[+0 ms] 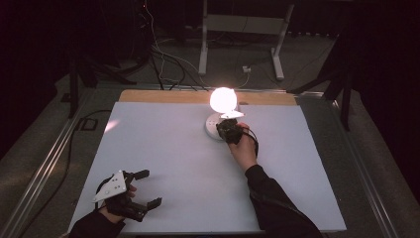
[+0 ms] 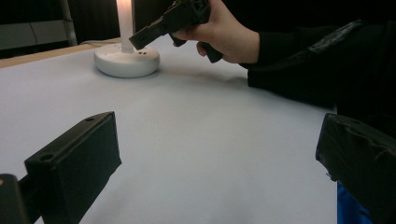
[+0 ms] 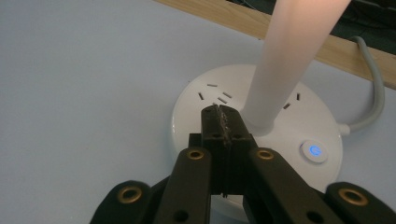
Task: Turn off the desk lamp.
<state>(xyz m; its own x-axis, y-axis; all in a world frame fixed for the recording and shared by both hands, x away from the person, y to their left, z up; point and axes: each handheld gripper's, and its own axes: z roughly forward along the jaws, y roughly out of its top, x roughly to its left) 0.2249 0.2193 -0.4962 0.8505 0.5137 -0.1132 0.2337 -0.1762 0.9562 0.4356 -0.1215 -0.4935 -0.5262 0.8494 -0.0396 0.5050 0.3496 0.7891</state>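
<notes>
1. Now I see no container on the table (image 1: 163,148); the only thing standing on it is the lamp (image 1: 222,111), in the upper middle of the high view, lit and very bright.
2. My right gripper (image 1: 229,130) sits just right of centre in the high view, at the lamp base (image 3: 261,135). Its jaws are pressed together with nothing between them, and the tips are over the white base, just beside the stem (image 3: 285,60).
3. My left gripper (image 1: 148,188) is in the lower left of the high view, well apart from the lamp, low over the white surface. Its jaws stand wide and hold nothing.
4. From the right gripper view I get details that the high view does not give: a round button with a blue glowing ring (image 3: 314,151) at the right of the base, small dark slots (image 3: 219,95) in the base top, and a grey cable (image 3: 373,98) leaving the base at the right edge.
5. From the left gripper view I see the right gripper (image 2: 140,39) from the side, in the upper middle of the frame, its closed tips against the foot of the stem. I cannot tell if they touch the base.
6. Only the high view gives the glowing lamp head and the dark floor with cables (image 1: 163,59) behind the table.
</notes>
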